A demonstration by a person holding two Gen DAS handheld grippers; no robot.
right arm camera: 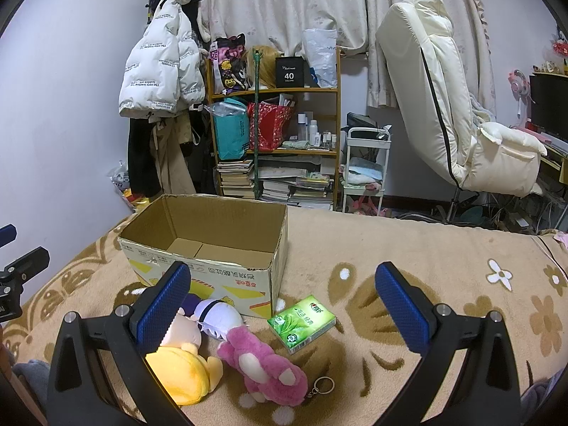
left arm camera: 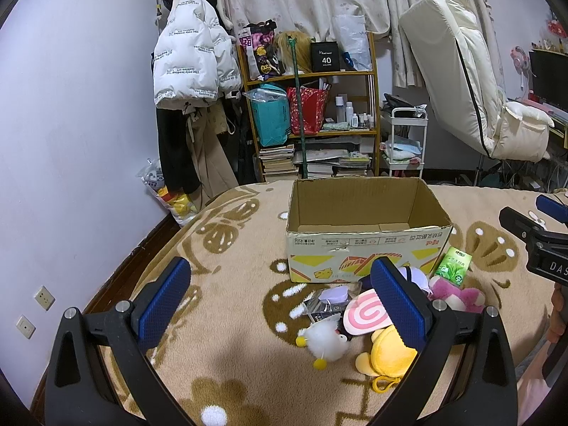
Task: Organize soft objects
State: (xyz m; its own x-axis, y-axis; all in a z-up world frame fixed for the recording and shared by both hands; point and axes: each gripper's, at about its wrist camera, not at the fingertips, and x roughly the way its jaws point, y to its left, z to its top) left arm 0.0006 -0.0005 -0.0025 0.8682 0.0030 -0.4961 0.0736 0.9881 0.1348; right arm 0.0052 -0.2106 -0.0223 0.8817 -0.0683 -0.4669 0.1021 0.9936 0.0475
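An open, empty cardboard box (left arm camera: 365, 245) (right arm camera: 209, 269) stands on the blanket-covered bed. In front of it lies a heap of soft toys: a white fluffy chick (left arm camera: 326, 342), a pink swirl plush (left arm camera: 365, 314), a yellow plush (left arm camera: 387, 355) (right arm camera: 184, 369), a pink bear plush with a keyring (left arm camera: 458, 294) (right arm camera: 266, 369), a white and purple doll (right arm camera: 220, 316) and a green tissue pack (left arm camera: 454, 266) (right arm camera: 301, 321). My left gripper (left arm camera: 280, 301) is open above the heap's left side. My right gripper (right arm camera: 284, 305) is open above the pink bear and the tissue pack.
The bed carries a tan flower-patterned blanket (left arm camera: 227, 284) (right arm camera: 426, 259). A plastic-wrapped item (left arm camera: 330, 301) lies among the toys. Behind the bed are a cluttered shelf (left arm camera: 312, 106), hanging jackets (left arm camera: 191, 67), a white cart (left arm camera: 404, 142) and a cream recliner (right arm camera: 458, 113).
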